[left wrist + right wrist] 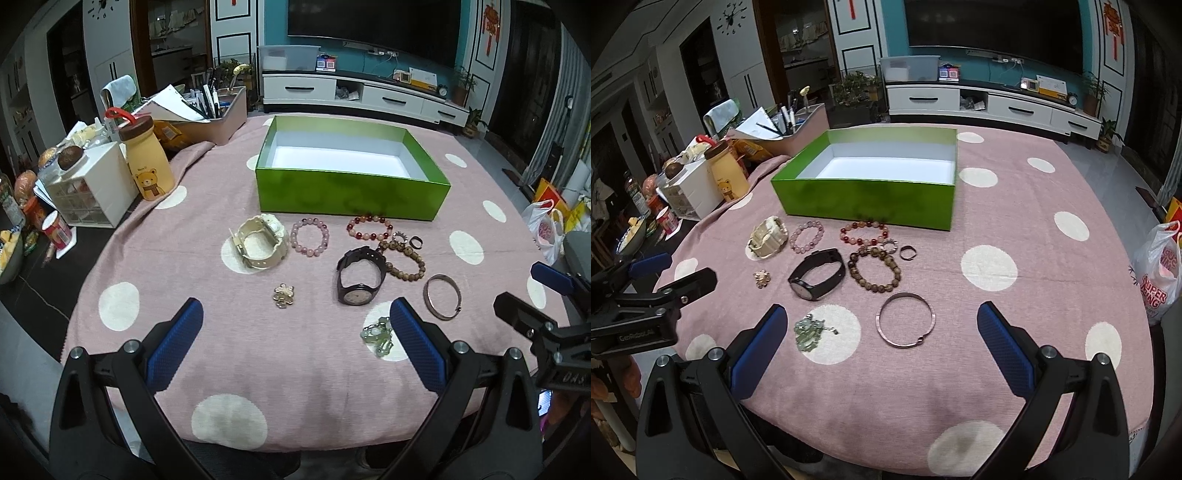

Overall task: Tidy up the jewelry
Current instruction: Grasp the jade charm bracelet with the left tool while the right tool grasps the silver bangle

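Note:
An empty green box (351, 194) (864, 203) with a white inside stands on the pink dotted tablecloth. In front of it lie a cream watch (260, 242) (767, 236), a pink bead bracelet (309, 235) (807, 236), a red bead bracelet (369, 227) (864, 232), a brown bead bracelet (404, 260) (874, 269), a black watch (360, 275) (817, 273), a metal bangle (443, 295) (905, 324), a gold charm (283, 295) (761, 277), a green jade piece (376, 336) (809, 328) and two small rings (408, 239) (899, 249). My left gripper (295, 332) and right gripper (882, 332) are both open and empty above the near table edge.
A yellow bear bottle (147, 162), a white drawer box (92, 188) and a tray of pens and papers (207, 114) crowd the table's left side. A plastic bag (1158, 273) hangs off the right edge. A TV cabinet (362, 96) stands behind.

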Demonstrator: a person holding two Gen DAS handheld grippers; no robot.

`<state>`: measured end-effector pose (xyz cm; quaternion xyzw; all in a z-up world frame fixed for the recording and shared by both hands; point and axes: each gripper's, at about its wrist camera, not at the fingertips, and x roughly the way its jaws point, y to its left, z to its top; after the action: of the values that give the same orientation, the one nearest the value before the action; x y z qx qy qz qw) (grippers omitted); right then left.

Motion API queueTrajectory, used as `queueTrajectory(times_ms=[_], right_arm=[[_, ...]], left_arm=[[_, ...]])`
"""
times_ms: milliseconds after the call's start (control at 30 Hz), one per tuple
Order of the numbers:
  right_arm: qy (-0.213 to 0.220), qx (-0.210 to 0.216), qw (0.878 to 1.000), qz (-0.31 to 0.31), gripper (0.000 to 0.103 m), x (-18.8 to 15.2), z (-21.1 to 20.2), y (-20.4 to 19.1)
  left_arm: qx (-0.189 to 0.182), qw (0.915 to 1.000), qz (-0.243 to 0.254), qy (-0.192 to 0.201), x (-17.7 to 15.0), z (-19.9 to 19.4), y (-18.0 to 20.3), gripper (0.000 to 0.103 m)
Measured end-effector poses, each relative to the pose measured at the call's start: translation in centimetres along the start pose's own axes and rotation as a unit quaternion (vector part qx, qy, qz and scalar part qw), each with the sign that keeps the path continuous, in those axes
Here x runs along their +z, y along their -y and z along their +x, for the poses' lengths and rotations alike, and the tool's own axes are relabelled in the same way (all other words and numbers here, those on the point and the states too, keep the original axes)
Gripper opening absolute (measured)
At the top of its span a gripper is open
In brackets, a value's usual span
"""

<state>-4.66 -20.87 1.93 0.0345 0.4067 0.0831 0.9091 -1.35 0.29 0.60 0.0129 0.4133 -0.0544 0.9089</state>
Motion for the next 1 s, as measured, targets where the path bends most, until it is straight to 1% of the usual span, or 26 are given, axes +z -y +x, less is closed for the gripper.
queueTrajectory(times_ms=[200,333,433,500,567,700,733,833,867,900,967,1000], right_arm=[[-0.002,-0.01,1.0,0.021,0.102,-0.6,0.5,2.3],[-0.012,-0.015,0.999,0.032,0.101,-1.4,1.5,3.6],[-0.021,-0.009,0.999,0.029,0.094,-2.2,2.4,3.9],[-0.028,-0.005,0.999,0.024,0.089,-2.5,3.0,4.0],[-0.035,0.001,0.999,0.022,0.08,-2.9,3.7,4.1],[-0.043,0.015,0.999,0.011,0.07,-3.3,4.7,3.8],[-0.044,0.018,0.999,0.007,0.067,-3.4,4.9,3.7],[-0.047,0.03,0.998,0.0,0.057,-3.6,5.5,3.3],[-0.048,0.036,0.998,-0.005,0.054,-3.7,5.6,3.1],[-0.048,0.041,0.998,-0.01,0.053,-3.7,5.8,2.9],[-0.049,0.049,0.997,-0.025,0.047,-3.8,6.1,2.3],[-0.049,0.052,0.997,-0.033,0.046,-3.8,6.3,2.1]], left_arm=[[-0.019,0.9998,0.004,-0.003,-0.9,0.9,0.2,0.101],[-0.035,0.9991,0.018,-0.014,-1.8,2.2,1.2,0.101],[-0.05,0.9976,0.041,-0.026,-2.7,3.4,2.4,0.099],[-0.06,0.9964,0.05,-0.032,-3.1,3.9,3.1,0.093],[-0.074,0.9948,0.062,-0.034,-3.5,4.4,3.9,0.089],[-0.091,0.9922,0.074,-0.04,-3.9,5.4,4.8,0.078],[-0.096,0.9916,0.075,-0.043,-4.0,5.7,5.0,0.077],[-0.099,0.9907,0.079,-0.05,-4.2,6.7,5.3,0.072],[-0.099,0.9905,0.081,-0.051,-4.2,6.9,5.4,0.067],[-0.099,0.9902,0.083,-0.053,-4.3,7.1,5.5,0.062],[-0.095,0.9898,0.091,-0.055,-4.4,7.6,5.8,0.054],[-0.096,0.9892,0.094,-0.057,-4.5,7.9,5.9,0.053]])
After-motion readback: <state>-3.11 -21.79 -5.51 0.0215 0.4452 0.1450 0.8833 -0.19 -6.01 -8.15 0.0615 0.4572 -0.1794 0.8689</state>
